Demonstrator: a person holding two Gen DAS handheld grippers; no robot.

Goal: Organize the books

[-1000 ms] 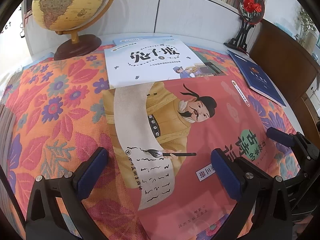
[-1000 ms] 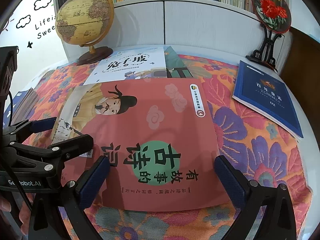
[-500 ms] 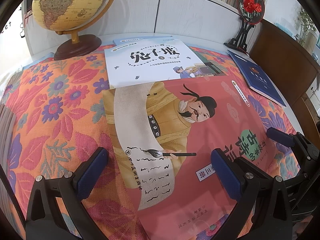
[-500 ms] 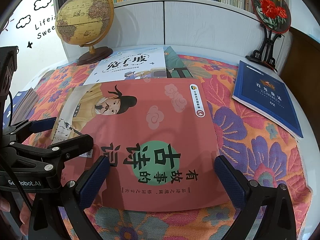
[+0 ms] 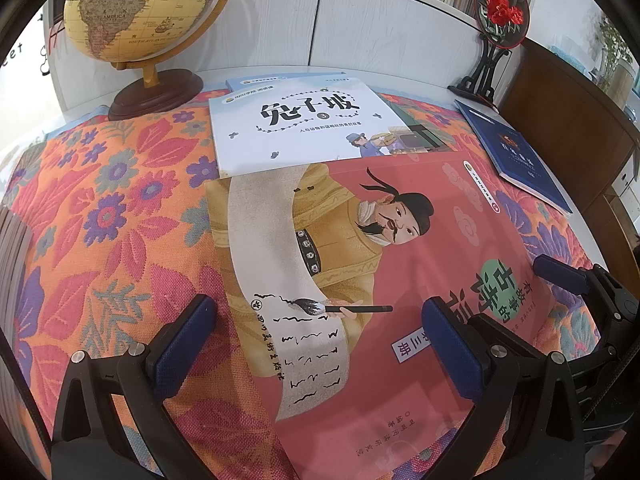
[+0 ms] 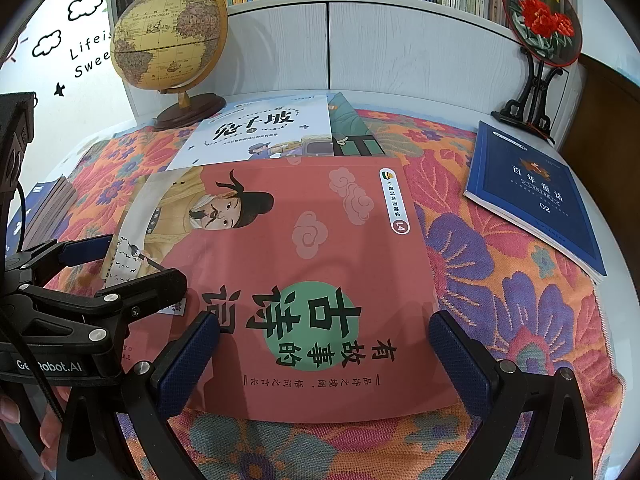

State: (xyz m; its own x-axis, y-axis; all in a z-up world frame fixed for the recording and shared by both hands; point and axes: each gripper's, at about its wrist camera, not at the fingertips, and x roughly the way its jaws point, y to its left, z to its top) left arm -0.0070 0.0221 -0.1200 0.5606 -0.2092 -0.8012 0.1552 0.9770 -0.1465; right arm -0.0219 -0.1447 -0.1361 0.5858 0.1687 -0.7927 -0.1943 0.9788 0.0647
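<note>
Both tongs hang spread wide and empty over a flowered cloth (image 5: 120,216) as the sorting of books gets under way. Between the fingers of the left gripper (image 5: 316,344) lies the lower part of a large red picture book (image 5: 420,240); the right gripper (image 6: 324,356) straddles the same cover's near edge, its pads to either side of the title. Ahead of both tongs, tucked partly under the red book's far edge, rests a white paperback (image 5: 296,124), itself on top of a green-covered book (image 6: 352,132) whose corner shows beyond it. Off to the right of the right gripper lies a blue booklet (image 6: 532,196), well apart from the rest. A globe (image 6: 168,36) and an embroidered fan on a stand (image 6: 540,28) sit at the back.

The red book looks thin, light and floppy, its glossy cover likely slick; flat on soft cloth, it offers little to pinch. A hold at the near edge or a near corner, one finger slid under, seems the best bet, with the second tong steadying the sagging side.

Nothing has shifted over the past second: books and tongs sit as they did.
</note>
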